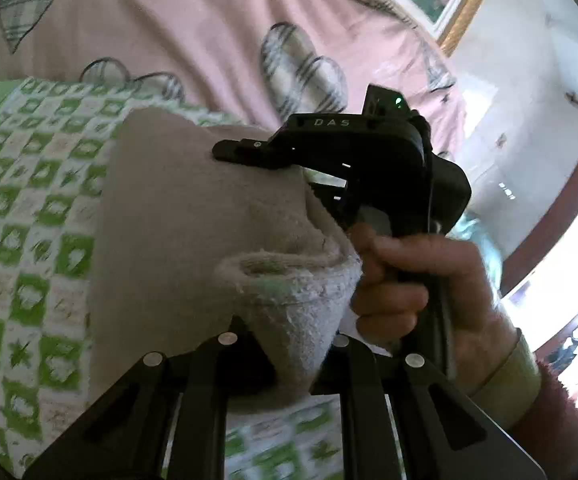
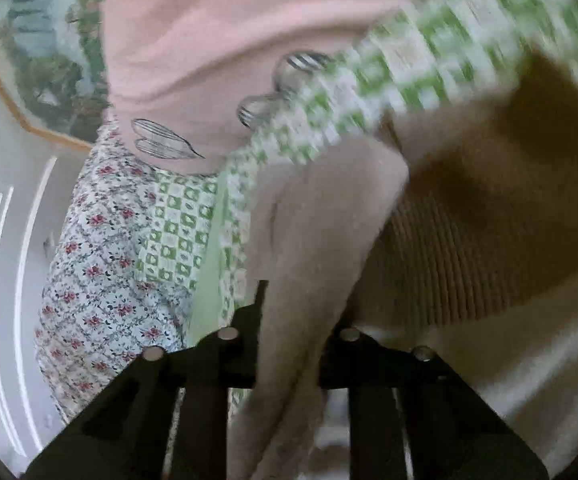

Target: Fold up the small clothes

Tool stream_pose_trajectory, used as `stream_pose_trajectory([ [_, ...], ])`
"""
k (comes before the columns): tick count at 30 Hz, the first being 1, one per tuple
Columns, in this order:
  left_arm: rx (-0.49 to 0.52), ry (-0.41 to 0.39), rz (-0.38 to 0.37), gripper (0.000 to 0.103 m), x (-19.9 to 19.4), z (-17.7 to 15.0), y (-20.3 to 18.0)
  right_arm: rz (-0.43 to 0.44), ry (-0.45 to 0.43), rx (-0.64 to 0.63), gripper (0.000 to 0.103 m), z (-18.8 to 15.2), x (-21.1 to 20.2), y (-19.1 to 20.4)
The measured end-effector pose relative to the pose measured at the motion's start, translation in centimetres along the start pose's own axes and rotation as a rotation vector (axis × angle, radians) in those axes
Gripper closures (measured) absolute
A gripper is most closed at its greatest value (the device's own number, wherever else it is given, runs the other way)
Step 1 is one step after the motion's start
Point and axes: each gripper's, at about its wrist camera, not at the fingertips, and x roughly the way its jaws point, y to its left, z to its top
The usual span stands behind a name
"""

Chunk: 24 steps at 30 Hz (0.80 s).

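The small beige fleece garment looks soft and fuzzy, pale pinkish-tan on its outer face and lighter, terry-like on the inside where a rolled hem turns toward the lens. It is lifted just above the green-and-white checked bedsheet, with a pink blanket printed with grey striped hearts behind it. The left tool is clamped on that hem, the cloth bunched between its fingers. The right tool, held in the person's right hand, reaches over the garment's upper edge; in its own view the right tool grips a hanging fold of the same fabric, beside a ribbed band. A floral cloth with red flowers lies beside the checked sheet.
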Motion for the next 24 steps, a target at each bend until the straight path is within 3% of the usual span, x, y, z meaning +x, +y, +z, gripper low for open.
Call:
stream_pose_trajectory([
  [4, 0.044, 0.016, -0.065, 0.09, 2.0, 1.1, -3.7, -0.086, -0.062, -0.179, 0.087, 0.9, -4.8, 2.2],
  [12, 0.062, 0.161, -0.102, 0.09, 9.5, -1.2, -7.4, -0.378, -0.029, -0.225, 0.087, 0.1, -8.1, -4.1],
  [18, 0.077, 0.234, -0.076, 0.083, 11.7, -2.8, -8.1, -0.446, -0.021, -0.228, 0.081, -0.5, -7.5, -6.1],
  [24, 0.063, 0.26, -0.094, 0.063, 9.4, -2.8, -7.5, -0.43, -0.043, -0.289, 0.079, -1.0, -7.1, -5.5],
])
